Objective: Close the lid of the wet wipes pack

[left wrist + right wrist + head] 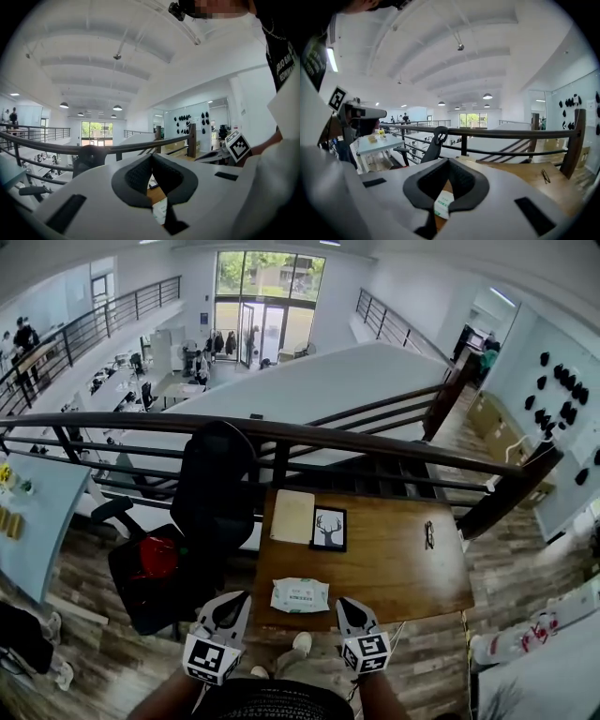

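The wet wipes pack (300, 595), white with green print, lies flat on the wooden table (394, 568) near its front edge. At this size I cannot make out its lid. My left gripper (238, 600) hovers just left of the pack and my right gripper (346, 605) just right of it, both off the table's front edge and apart from the pack. Both are shut with nothing between the jaws. A strip of the pack (160, 210) shows below the left gripper (151, 157) in its own view. The pack (443, 205) also shows under the right gripper (449, 161).
A pale notebook (292, 516) and a framed deer picture (329, 528) lie at the table's far side, glasses (428, 534) to the right. A black chair (216, 493) with a red item (157, 557) stands left. A dark railing (375, 442) runs behind the table.
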